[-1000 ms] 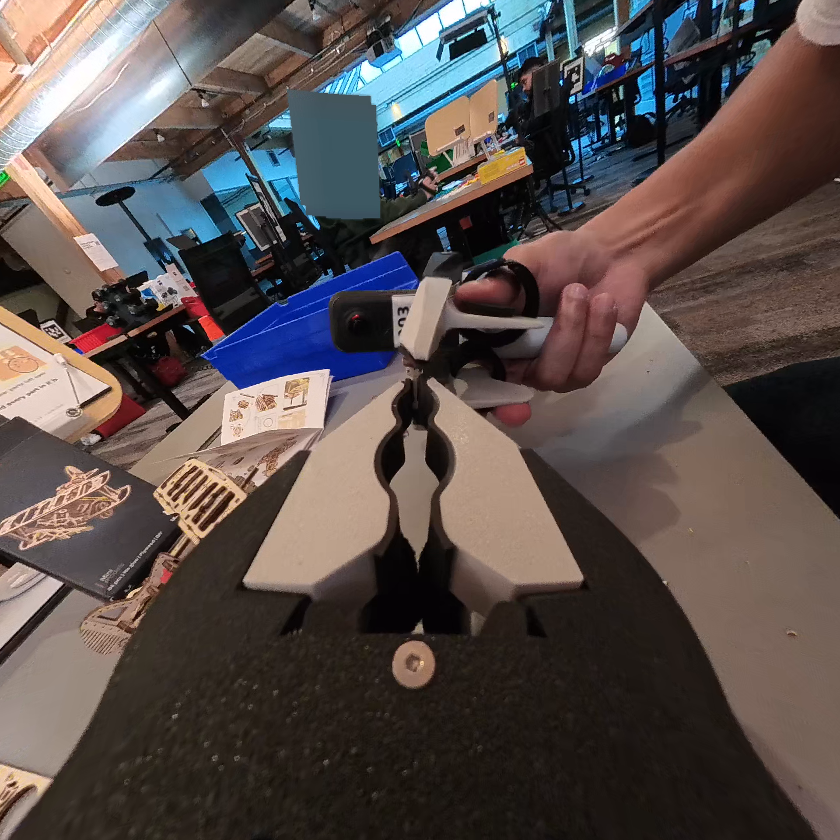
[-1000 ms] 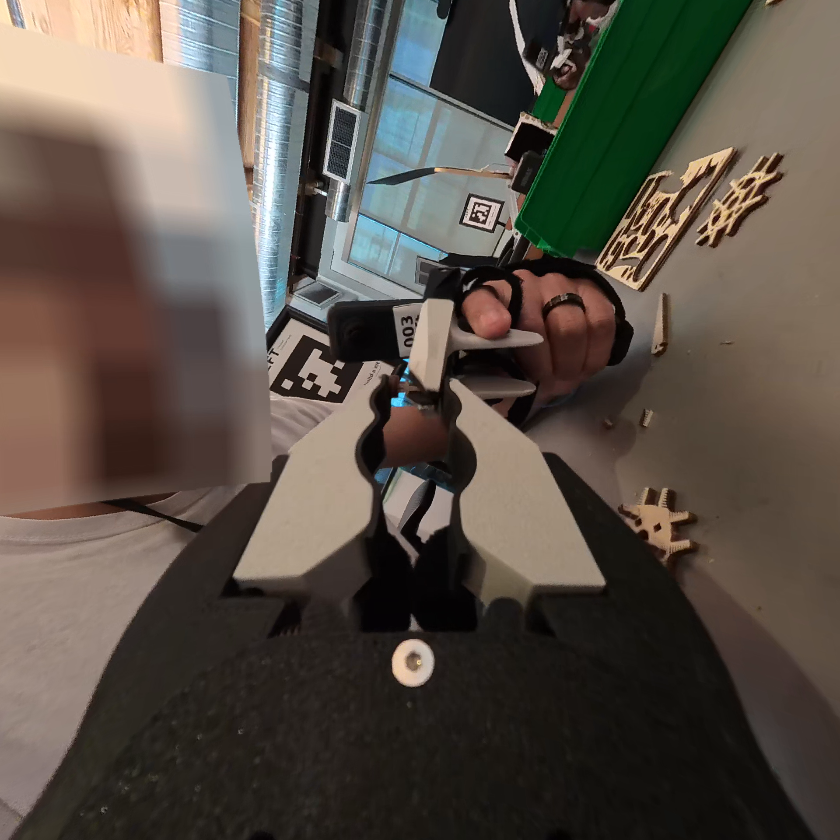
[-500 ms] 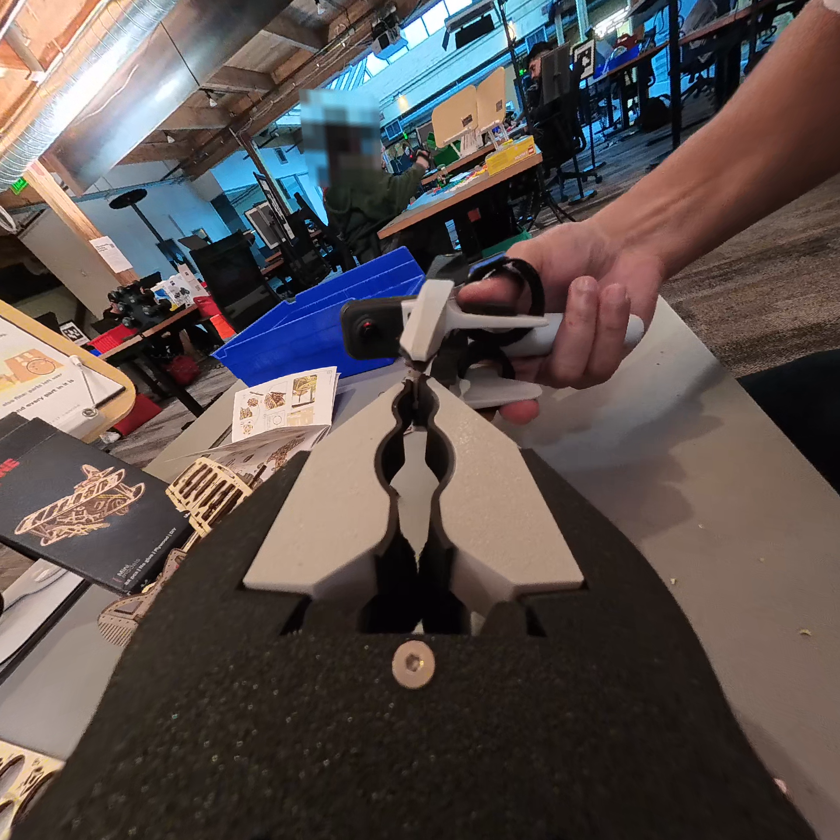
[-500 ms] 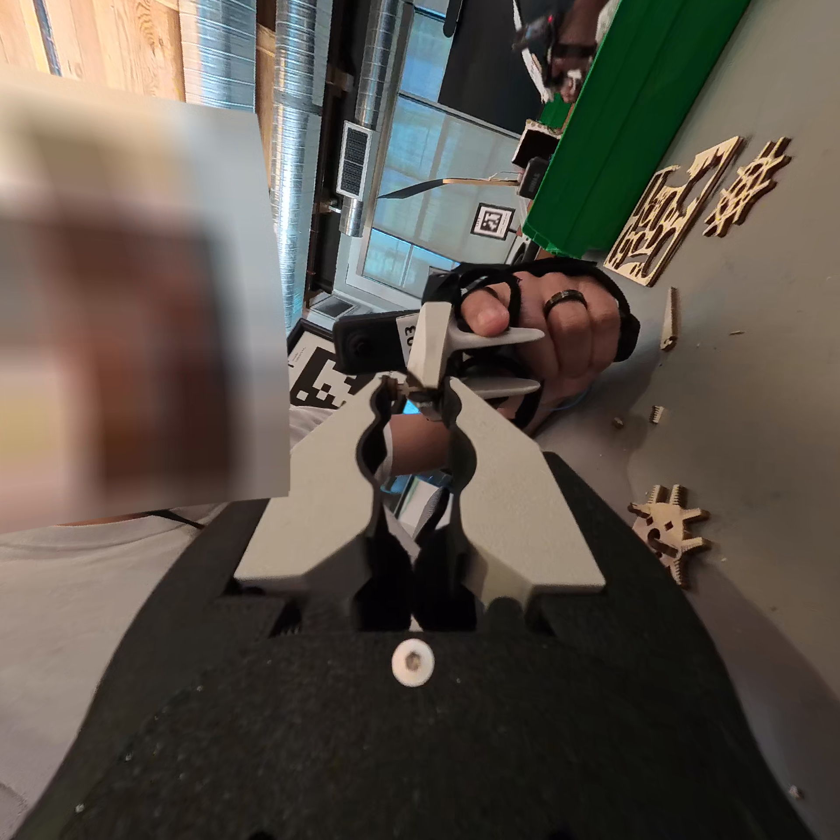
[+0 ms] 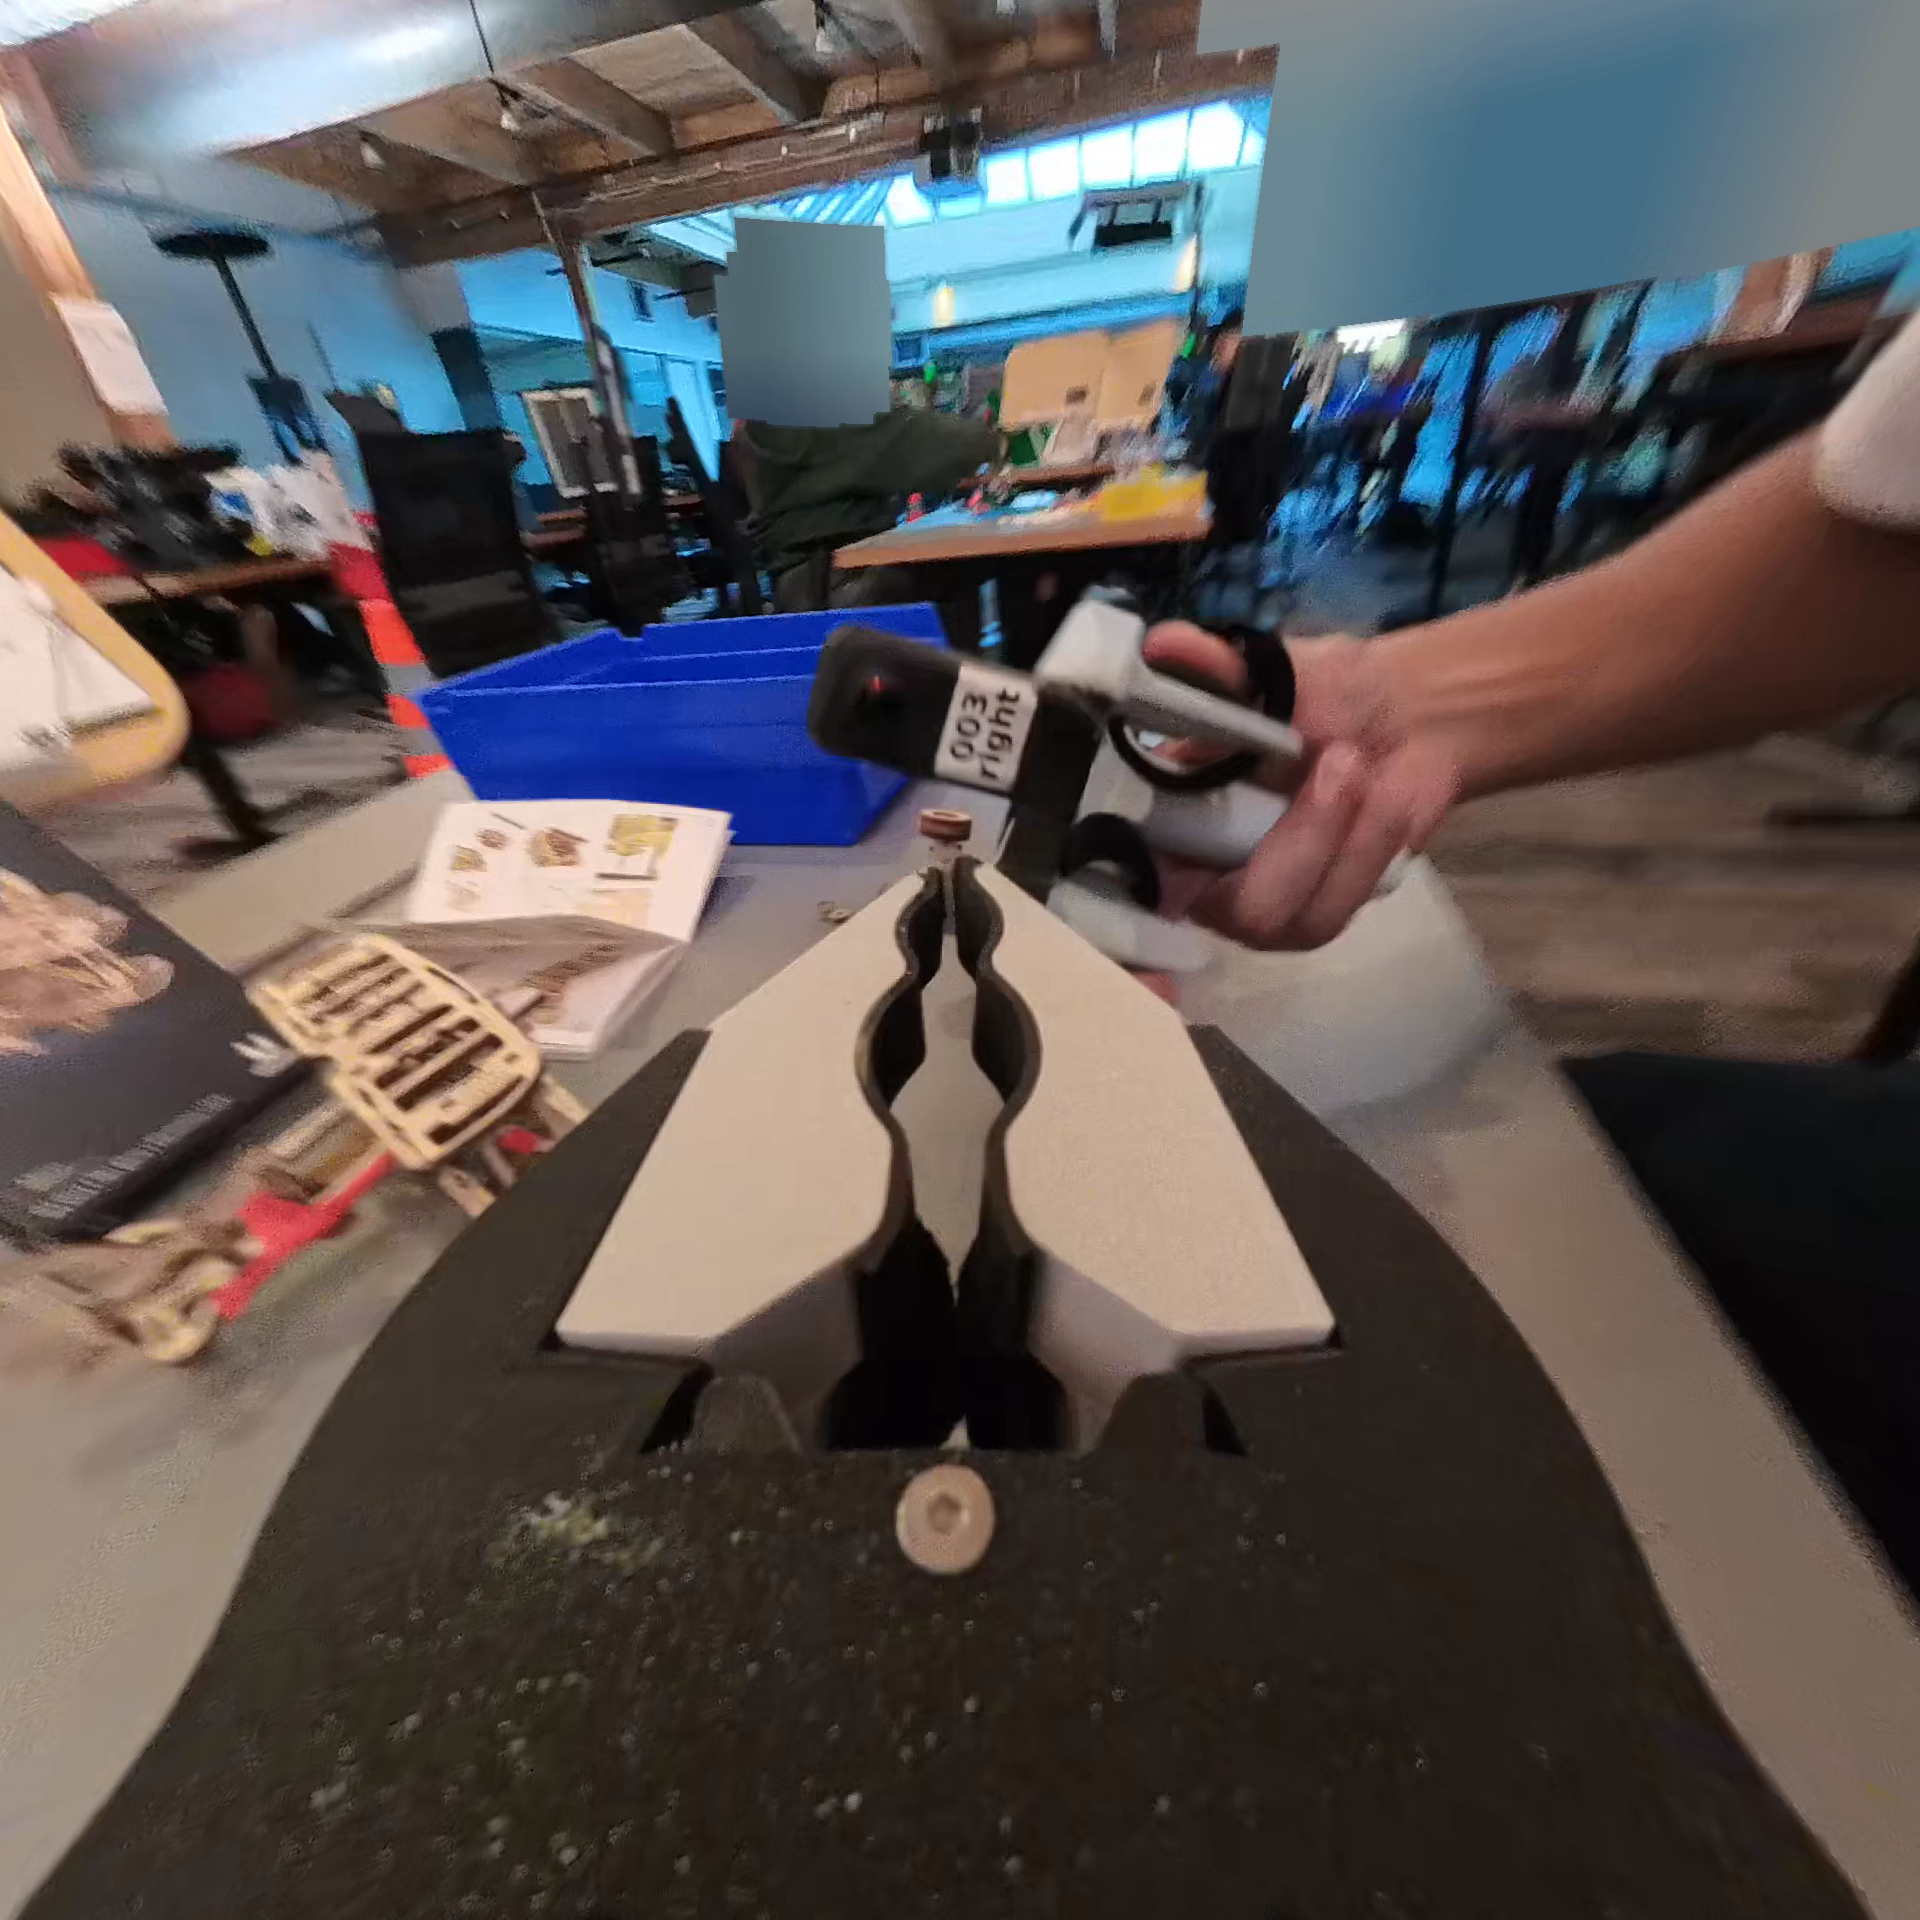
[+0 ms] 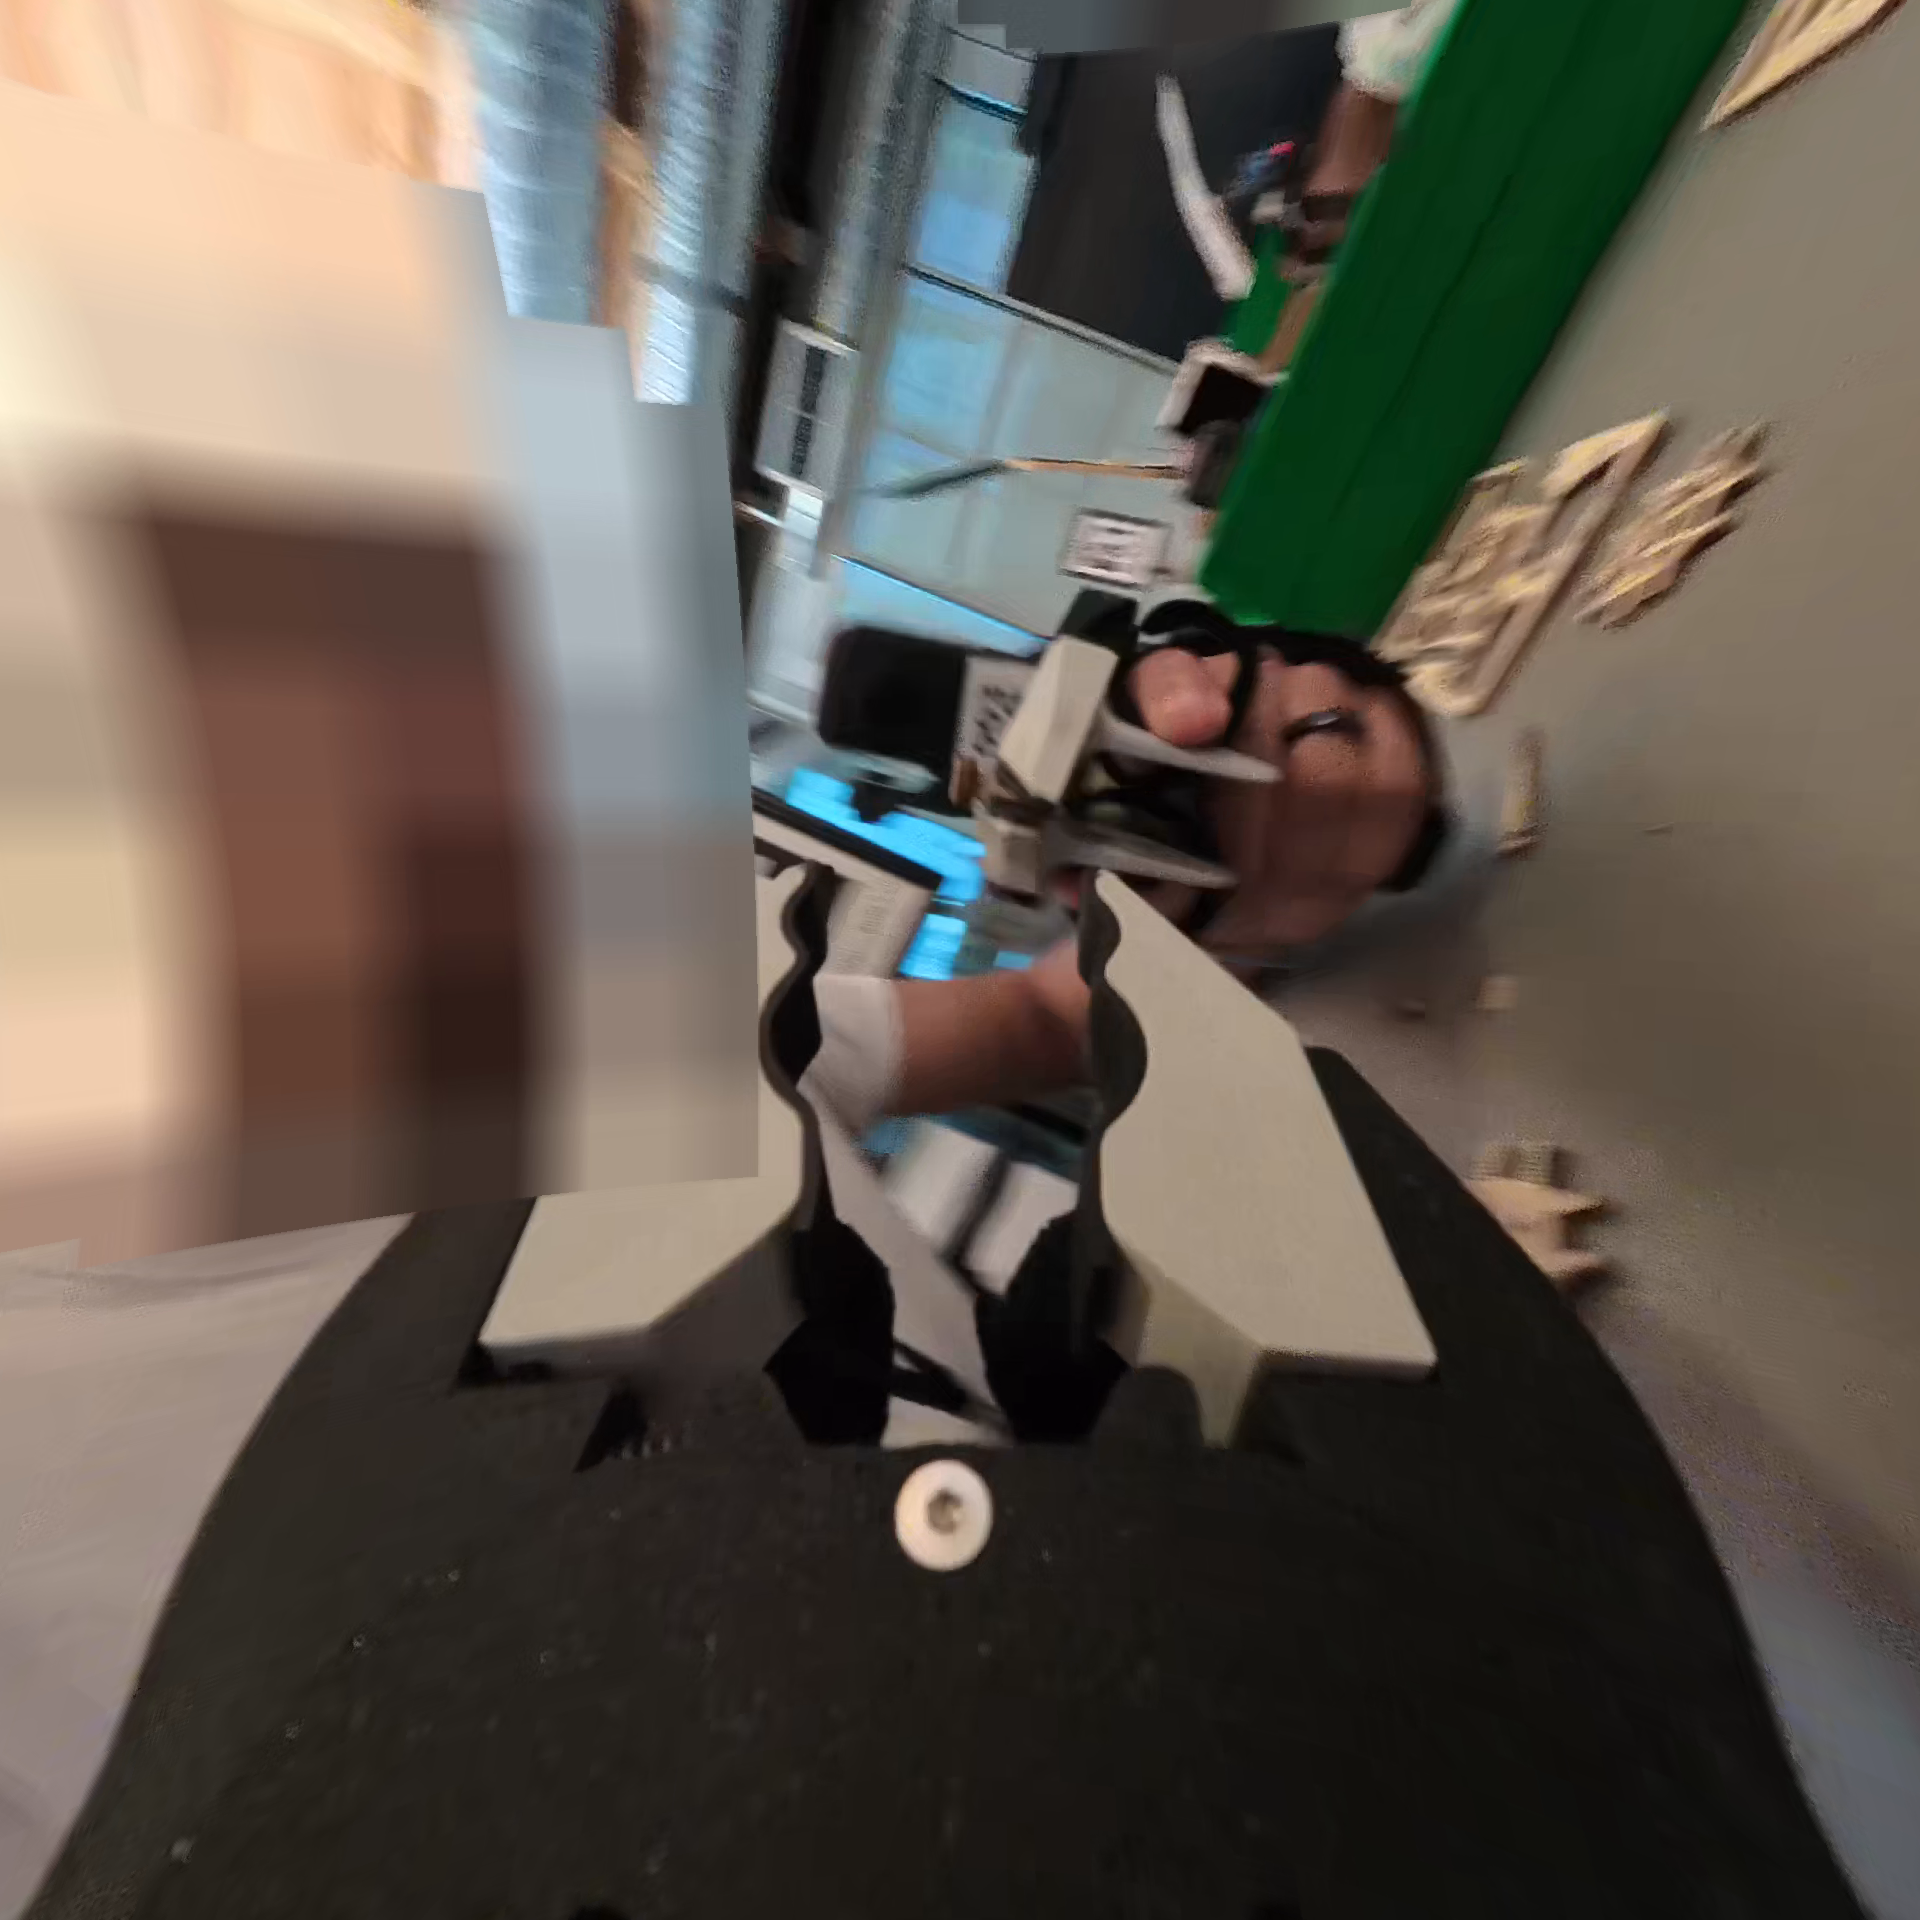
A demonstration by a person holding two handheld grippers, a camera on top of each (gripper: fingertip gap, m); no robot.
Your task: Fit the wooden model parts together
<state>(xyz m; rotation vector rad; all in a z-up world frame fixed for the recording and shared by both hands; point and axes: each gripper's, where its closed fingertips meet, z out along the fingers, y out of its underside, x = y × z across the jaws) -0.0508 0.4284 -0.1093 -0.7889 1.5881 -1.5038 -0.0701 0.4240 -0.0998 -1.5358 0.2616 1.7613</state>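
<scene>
Left gripper (image 5: 943,883): grey fingers drawn together, clamped at their tips on a small wooden model part (image 5: 943,831), a thin pin topped by a round brown disc. The pin's long axis stands upright, disc end up; the disc and a short length of pin show above the fingertips, the lower end is hidden between them. The part is held in the air above the grey table (image 5: 1621,1299), toward its far edge. Right gripper (image 6: 956,904): fingers spread well apart, nothing between them; seen from the left wrist view it sits just right of the held part, gripped by a bare hand (image 5: 1320,821). In the right wrist view the left gripper appears ahead, held by a hand (image 6: 1309,769) wearing a dark ring, with a small brown piece at its tips, too blurred to detail. Other items: blue plastic bin (image 5: 675,717) at the table's far edge; open instruction booklet (image 5: 566,873) in front of it; pale laser-cut wooden sheet (image 5: 405,1049) near the left edge; dark box (image 5: 94,1070) at the left edge; green bin (image 6: 1423,343); loose wooden cut-outs (image 6: 1475,582) beside it.
</scene>
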